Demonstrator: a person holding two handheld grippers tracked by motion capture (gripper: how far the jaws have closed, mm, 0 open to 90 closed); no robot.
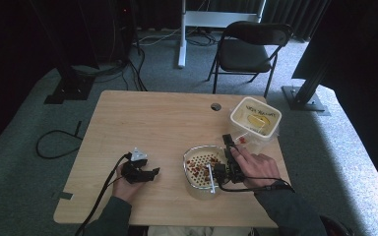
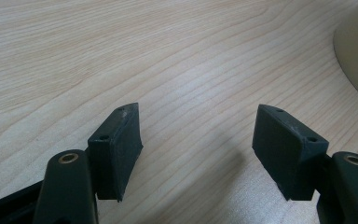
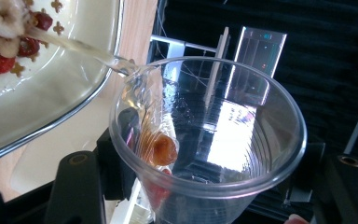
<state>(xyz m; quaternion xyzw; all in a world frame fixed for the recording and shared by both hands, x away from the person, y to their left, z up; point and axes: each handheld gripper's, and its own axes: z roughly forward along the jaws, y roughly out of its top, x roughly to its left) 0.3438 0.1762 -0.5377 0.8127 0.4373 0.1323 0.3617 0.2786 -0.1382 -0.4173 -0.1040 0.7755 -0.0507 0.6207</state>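
While tipped, cup [image 3: 205, 135] over bowl [image 3: 51, 107]

Right gripper view: the clear cup [image 3: 209, 140] hides the pads gripping it, and its base is cut off at the bottom edge. The bowl [image 3: 51, 88] runs off the top and left edges. High view: the pieces in the bowl [image 1: 200, 167] near the bench's front edge are too small to identify. Left gripper view: a pale curved object [image 2: 356, 56] is cut by the right edge, unidentifiable.

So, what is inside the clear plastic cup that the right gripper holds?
The clear plastic cup is tipped toward the bowl. One brownish piece clings to its inner wall, with something red lower down. A thin stream of liquid runs out. Glare hides its bottom.
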